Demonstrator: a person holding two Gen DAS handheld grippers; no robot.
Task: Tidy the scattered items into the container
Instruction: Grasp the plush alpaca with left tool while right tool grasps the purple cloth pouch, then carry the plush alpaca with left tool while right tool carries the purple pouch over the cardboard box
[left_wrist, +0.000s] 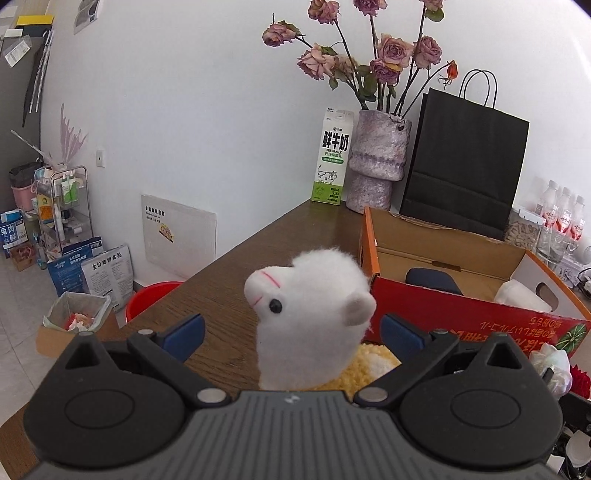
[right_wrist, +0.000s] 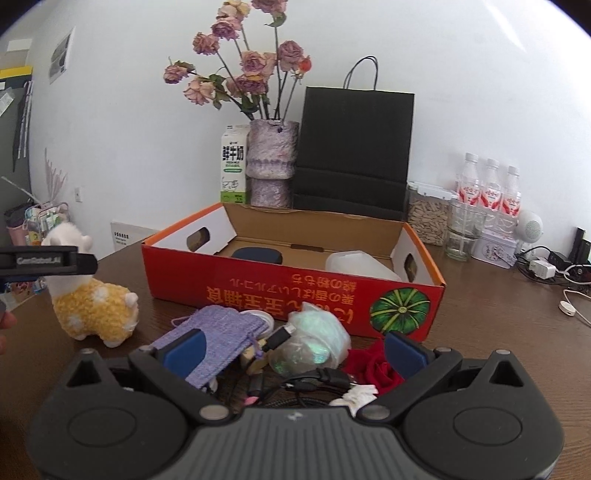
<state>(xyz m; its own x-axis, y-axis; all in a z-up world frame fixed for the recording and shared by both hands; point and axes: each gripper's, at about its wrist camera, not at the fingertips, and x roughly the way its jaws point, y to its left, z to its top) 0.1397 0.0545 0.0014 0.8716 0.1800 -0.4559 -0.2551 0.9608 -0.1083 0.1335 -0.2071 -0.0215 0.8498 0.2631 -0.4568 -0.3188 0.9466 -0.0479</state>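
A plush alpaca (left_wrist: 314, 306) with a white head and yellow body stands on the table between the wide-open fingers of my left gripper (left_wrist: 293, 334), not gripped; it also shows in the right wrist view (right_wrist: 92, 295). The red cardboard box (right_wrist: 258, 288) sits behind, holding a dark blue case (right_wrist: 257, 254) and a white item (right_wrist: 360, 264). My right gripper (right_wrist: 295, 352) is open over a pile: a purple knit pouch (right_wrist: 218, 332), a crumpled iridescent bag (right_wrist: 314, 339), a red rose (right_wrist: 373, 369) and black cables (right_wrist: 314, 384). The box is right of the alpaca (left_wrist: 480, 321).
Along the wall stand a milk carton (right_wrist: 233, 166), a vase of dried roses (right_wrist: 271, 162), a black paper bag (right_wrist: 354, 147), a seed jar (right_wrist: 428, 214), a glass (right_wrist: 463, 232) and water bottles (right_wrist: 491, 188). Chargers and cords (right_wrist: 546, 269) lie far right. The table's left edge (left_wrist: 236, 251) drops to floor clutter.
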